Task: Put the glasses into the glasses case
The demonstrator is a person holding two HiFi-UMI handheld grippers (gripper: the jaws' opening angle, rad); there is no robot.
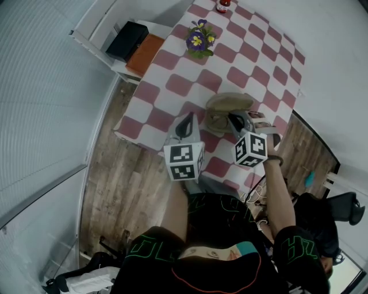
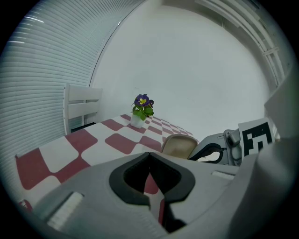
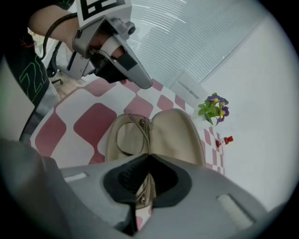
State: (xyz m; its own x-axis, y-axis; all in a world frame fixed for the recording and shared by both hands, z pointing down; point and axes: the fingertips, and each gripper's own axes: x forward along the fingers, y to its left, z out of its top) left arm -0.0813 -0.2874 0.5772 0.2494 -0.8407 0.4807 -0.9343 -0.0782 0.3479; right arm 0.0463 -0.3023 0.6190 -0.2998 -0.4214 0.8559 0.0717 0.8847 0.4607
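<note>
Checked table (image 1: 172,86) bore the open glasses case (image 1: 227,106); both forearms reached forward from the body; left gripper (image 1: 186,119) hovered over the cloth just beside the case, jaws together and empty; right gripper (image 1: 234,120) angled down over the case's near edge, jaws likewise together; glasses (image 3: 128,137) lay inside one half.

A table (image 1: 172,86) covered in a red-and-white checked cloth stands on a worn plank floor (image 1: 118,189). Near its far end sits a small white pot of purple and yellow flowers (image 1: 199,41), and beyond that, at the far edge, a little red bottle (image 1: 223,6). Just beside the table's left side is a white bench (image 1: 95,35) carrying a black box (image 1: 126,40) with a flat orange-brown piece (image 1: 145,53) touching it. Slatted blinds (image 1: 40,115) fill the left wall.
</note>
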